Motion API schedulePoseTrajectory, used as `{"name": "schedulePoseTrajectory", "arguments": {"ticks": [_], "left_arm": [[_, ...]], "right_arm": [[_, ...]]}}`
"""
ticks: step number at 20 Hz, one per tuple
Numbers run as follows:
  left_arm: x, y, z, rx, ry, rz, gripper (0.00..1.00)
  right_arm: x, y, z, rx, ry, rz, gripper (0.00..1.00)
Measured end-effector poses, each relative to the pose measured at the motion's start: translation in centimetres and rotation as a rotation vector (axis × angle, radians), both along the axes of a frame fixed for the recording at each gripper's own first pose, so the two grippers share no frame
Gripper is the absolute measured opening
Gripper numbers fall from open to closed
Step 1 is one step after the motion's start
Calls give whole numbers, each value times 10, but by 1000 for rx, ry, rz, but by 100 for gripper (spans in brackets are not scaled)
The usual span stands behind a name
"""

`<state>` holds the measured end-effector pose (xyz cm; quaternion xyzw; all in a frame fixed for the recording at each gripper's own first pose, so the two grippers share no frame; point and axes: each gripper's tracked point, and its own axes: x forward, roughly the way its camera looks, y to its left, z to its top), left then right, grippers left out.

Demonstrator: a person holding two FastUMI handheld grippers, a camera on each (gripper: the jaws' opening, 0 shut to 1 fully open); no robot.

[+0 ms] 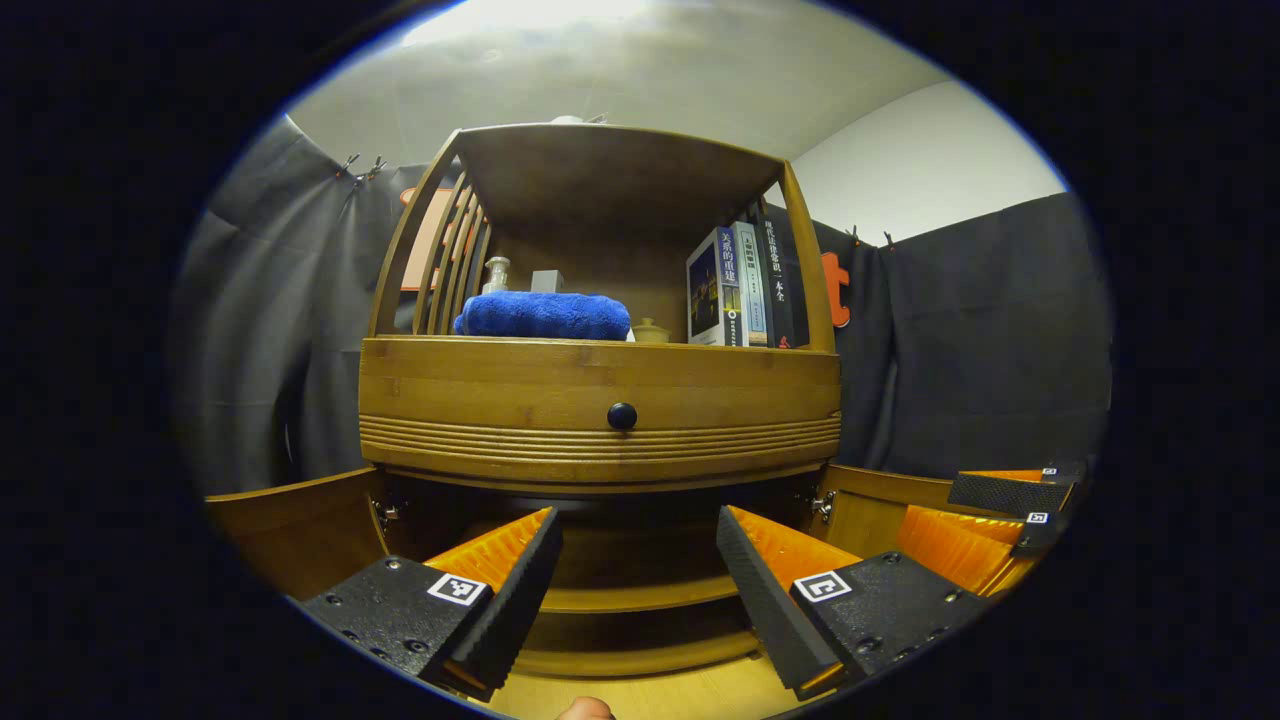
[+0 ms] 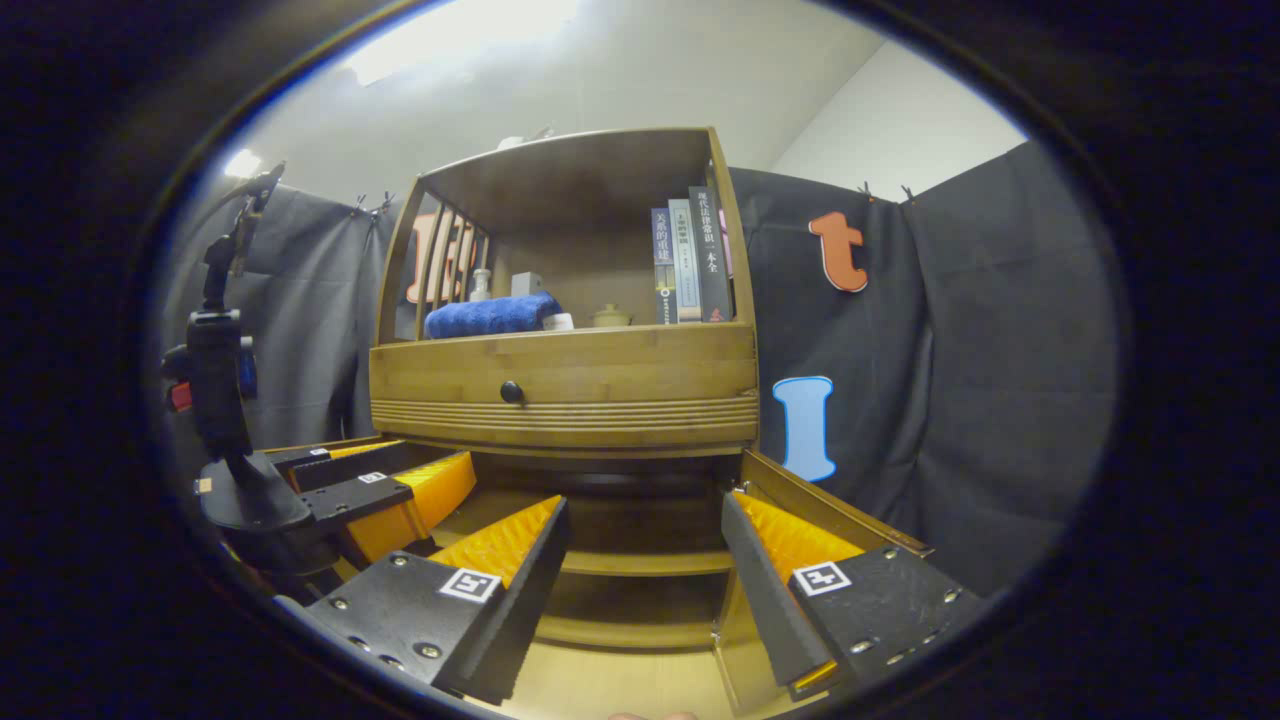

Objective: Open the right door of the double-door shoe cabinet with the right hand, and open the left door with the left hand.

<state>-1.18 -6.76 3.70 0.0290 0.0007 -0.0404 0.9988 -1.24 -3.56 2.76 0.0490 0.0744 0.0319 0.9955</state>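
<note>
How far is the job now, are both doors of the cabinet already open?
Both look done. In the left gripper view the left door and the right door stand swung outward, and the shelves inside the cabinet show. Nothing is in hand: the left hand-held gripper and the right hand-held gripper are open, gripping nothing. Nothing seems left except drawing back.

a staged recording booth dressed as a home corner: black cloth (image 2: 960, 400) is clipped up as walls under a plain white ceiling (image 2: 620, 80), and against it stands a wooden shoe cabinet (image 1: 600, 400) whose open shelf holds household things, a folded blue towel (image 1: 545, 315), upright books (image 1: 745, 285) and small jars (image 1: 497, 272).
</note>
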Motion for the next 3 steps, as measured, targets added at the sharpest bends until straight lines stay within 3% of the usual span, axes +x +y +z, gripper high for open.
{"name": "schedulePoseTrajectory", "arguments": {"ticks": [3], "left_arm": [[1,0,0,-2,1,4,95]], "right_arm": [[0,-4,1,2,-3,-8,91]]}}
